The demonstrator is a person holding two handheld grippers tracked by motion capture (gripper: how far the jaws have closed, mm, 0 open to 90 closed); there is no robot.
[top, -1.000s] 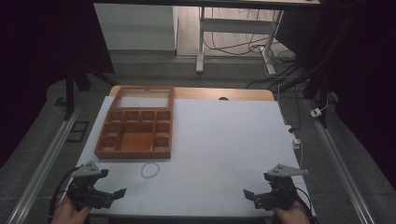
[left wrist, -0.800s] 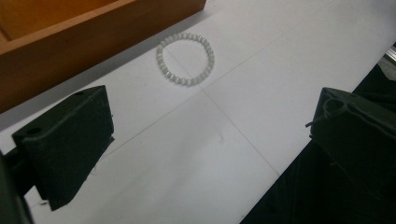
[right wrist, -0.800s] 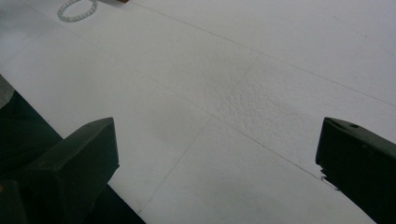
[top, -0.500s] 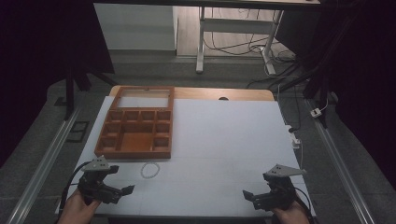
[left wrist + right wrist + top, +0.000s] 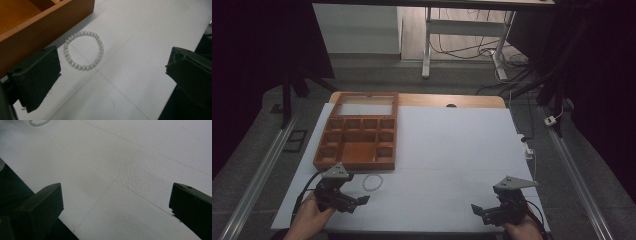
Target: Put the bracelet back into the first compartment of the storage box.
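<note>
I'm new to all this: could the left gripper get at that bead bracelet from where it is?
Probably yes. The left gripper is open, and the bracelet lies flat on bare white table just ahead of its jaws. The wooden tray sits close beside it but doesn't cover it.

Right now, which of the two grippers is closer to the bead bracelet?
The left gripper: the bead bracelet lies just ahead of its open jaws, beside the wooden tray. The right gripper sits across the table.
</note>
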